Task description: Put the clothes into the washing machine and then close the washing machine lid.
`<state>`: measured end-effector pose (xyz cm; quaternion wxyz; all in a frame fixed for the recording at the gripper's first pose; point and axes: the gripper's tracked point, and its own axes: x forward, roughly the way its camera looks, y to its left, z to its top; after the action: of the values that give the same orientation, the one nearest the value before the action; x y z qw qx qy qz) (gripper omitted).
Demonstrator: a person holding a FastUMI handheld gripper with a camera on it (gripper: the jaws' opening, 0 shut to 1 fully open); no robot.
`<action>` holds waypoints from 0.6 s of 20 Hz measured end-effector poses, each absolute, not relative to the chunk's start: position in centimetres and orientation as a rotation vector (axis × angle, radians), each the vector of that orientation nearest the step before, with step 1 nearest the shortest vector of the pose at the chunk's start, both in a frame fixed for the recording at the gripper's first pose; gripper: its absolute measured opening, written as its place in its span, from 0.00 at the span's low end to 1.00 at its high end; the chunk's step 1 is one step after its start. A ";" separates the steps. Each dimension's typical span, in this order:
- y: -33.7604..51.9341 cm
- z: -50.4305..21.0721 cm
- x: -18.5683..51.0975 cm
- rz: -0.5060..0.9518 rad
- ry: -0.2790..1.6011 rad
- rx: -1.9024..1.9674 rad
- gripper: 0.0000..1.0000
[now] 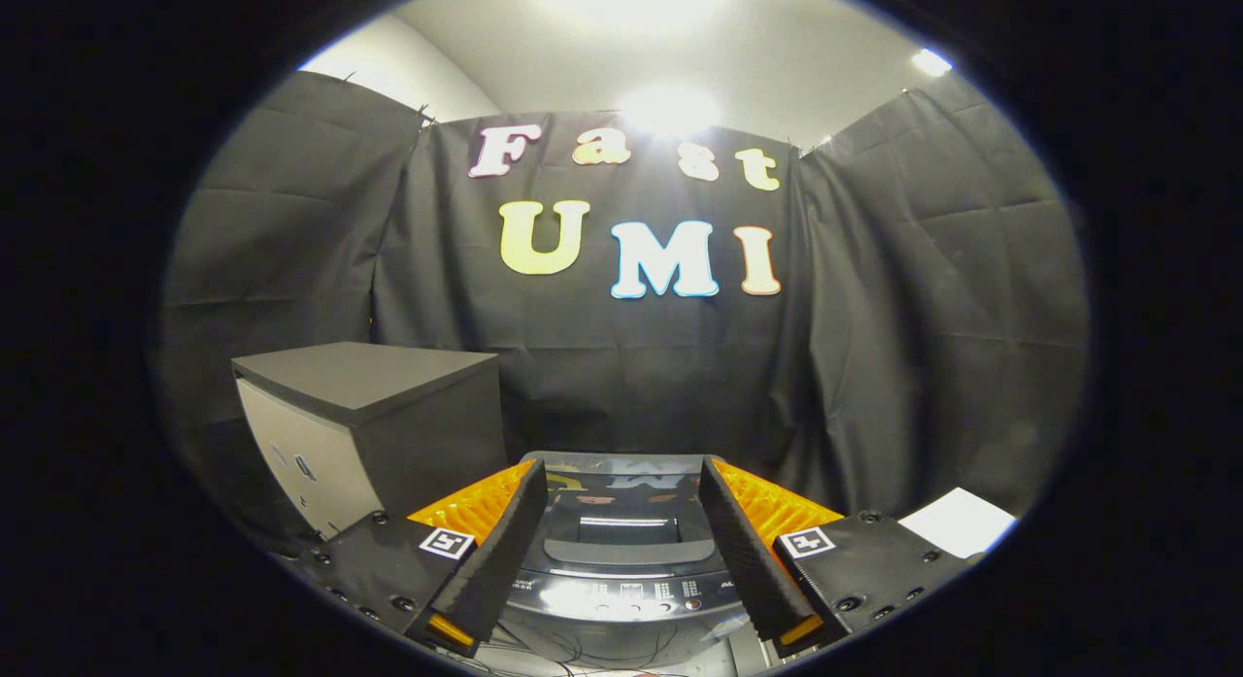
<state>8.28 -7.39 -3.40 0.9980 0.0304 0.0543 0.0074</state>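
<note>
Gripper [621, 478] spread wide, pinching nothing. Washing machine [621, 570] between and just beyond the fingers, glossy lid [621, 507] down flat over the tub, control panel along the near edge; contents impossible to tell. Grey cabinet [374, 420] beside the machine on the left. White sheet [957, 522] lying off to the right.

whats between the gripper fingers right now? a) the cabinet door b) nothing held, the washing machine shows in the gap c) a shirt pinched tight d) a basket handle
b: the gripper is open with its fingers spread apart and pressing on nothing, and the washing machine, lid down, shows through the gap just beyond them; the cabinet stands off to the side.
</note>
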 end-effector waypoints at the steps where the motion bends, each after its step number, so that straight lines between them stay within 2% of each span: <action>1: -7.8 -2.8 6.9 0.000 0.092 0.064 0.98; 7: -9.1 -2.1 1.2 -0.059 0.070 0.066 0.98; 12: -9.3 -1.6 -0.5 -0.059 0.062 0.058 0.98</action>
<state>-0.48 -9.33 -1.59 0.9987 0.0289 0.0310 -0.0297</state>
